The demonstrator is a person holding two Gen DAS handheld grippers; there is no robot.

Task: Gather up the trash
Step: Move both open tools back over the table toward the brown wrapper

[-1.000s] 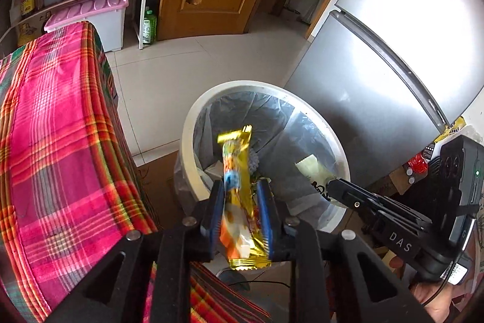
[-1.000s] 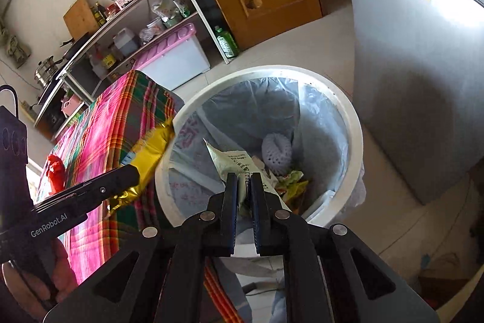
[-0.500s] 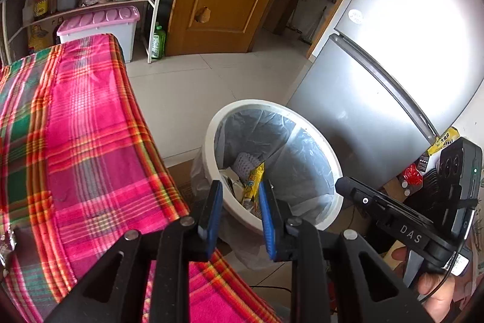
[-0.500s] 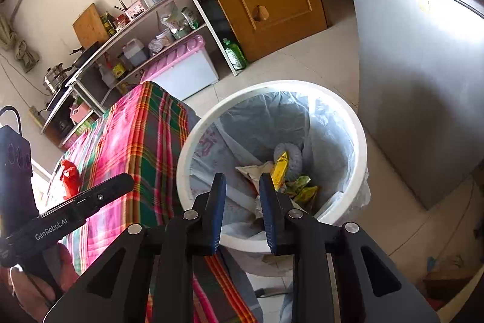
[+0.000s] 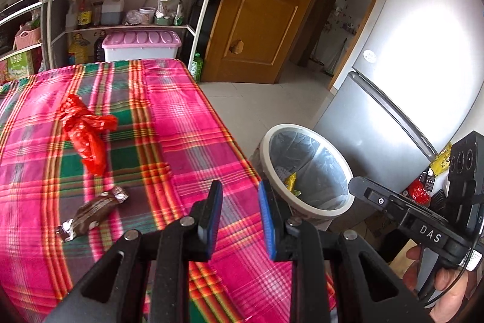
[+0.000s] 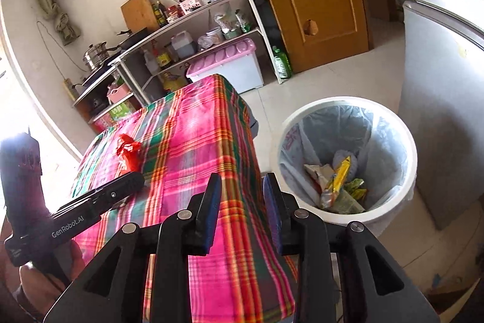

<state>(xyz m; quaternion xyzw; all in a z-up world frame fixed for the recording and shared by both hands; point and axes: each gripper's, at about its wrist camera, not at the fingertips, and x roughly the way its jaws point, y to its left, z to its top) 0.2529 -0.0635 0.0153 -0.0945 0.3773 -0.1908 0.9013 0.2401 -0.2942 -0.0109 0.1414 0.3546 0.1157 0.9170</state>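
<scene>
Left gripper empty, jaws parted, right gripper empty too and opening, and up-left of the left one lies a dark glossy wrapper, probably foil, light and crinkly, best pinched mid-body, with a soft red plastic bag beyond.

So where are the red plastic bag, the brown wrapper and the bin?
red plastic bag (image 5: 86,131): left wrist view, its crumpled middle.
brown wrapper (image 5: 93,211): left wrist view, its dark body.
bin (image 6: 409,141): right wrist view, white rim.
</scene>
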